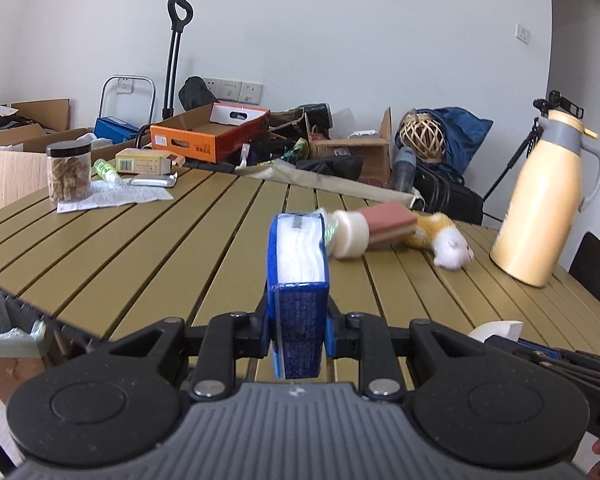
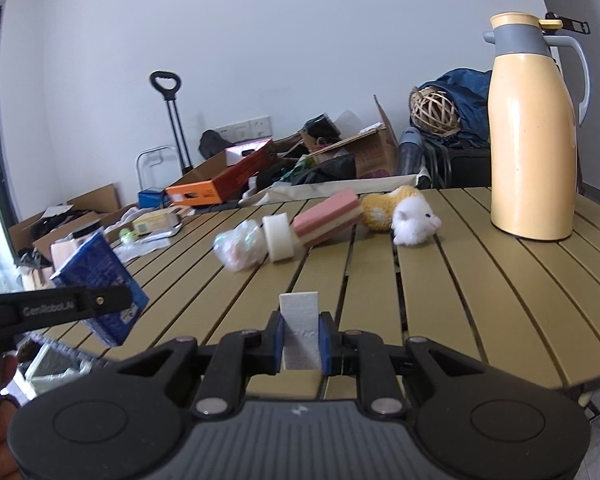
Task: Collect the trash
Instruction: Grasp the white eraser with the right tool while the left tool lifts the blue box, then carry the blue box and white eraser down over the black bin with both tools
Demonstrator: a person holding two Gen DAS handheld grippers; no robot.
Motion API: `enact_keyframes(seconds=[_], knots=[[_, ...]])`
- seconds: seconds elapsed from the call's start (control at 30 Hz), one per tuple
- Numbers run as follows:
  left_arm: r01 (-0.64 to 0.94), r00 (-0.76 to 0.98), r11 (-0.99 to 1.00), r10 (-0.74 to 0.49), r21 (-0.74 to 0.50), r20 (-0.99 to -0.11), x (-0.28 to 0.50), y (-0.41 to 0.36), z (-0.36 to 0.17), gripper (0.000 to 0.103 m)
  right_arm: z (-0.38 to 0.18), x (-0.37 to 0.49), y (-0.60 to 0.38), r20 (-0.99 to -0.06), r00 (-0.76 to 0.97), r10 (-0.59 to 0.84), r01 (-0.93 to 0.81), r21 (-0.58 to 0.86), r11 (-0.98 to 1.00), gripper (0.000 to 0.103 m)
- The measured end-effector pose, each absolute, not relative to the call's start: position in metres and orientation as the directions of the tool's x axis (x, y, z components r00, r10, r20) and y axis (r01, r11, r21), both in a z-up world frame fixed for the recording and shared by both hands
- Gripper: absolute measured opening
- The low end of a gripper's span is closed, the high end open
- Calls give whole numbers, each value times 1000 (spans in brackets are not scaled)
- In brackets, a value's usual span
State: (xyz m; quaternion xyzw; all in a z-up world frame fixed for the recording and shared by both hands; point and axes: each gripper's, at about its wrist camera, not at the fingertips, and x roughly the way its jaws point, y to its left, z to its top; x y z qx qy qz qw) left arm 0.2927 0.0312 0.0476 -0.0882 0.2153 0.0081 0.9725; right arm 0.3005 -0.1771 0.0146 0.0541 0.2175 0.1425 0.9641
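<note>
My left gripper [image 1: 298, 336] is shut on a blue tissue pack [image 1: 298, 276] and holds it above the near edge of the slatted table [image 1: 160, 248]. The pack also shows at the left of the right wrist view [image 2: 100, 276], held over the table's left edge. My right gripper [image 2: 300, 344] is shut on a white folded paper piece [image 2: 299, 332] above the table's near edge; that paper also shows in the left wrist view [image 1: 496, 330]. A crumpled clear wrapper [image 2: 240, 248] lies mid-table.
A white tape roll [image 2: 278, 238], a pink sponge [image 2: 328, 218] and a plush toy [image 2: 404, 216] lie mid-table. A yellow thermos [image 2: 534, 140] stands at the right. A jar [image 1: 69, 171], boxes and papers sit far left. A lined bin [image 1: 4, 336] stands below the table's left edge.
</note>
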Motion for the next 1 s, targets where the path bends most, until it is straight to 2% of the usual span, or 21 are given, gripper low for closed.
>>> enact_keyframes(seconds=[0.3, 1.0], knots=[[-23, 894, 990, -41, -138, -445, 250, 26, 34, 24, -4, 256, -176, -441, 831, 338, -292, 171, 941, 17], [30, 806, 1000, -27, -5, -591, 189, 15, -31, 24, -64, 210, -182, -633, 713, 302, -270, 150, 951, 17]])
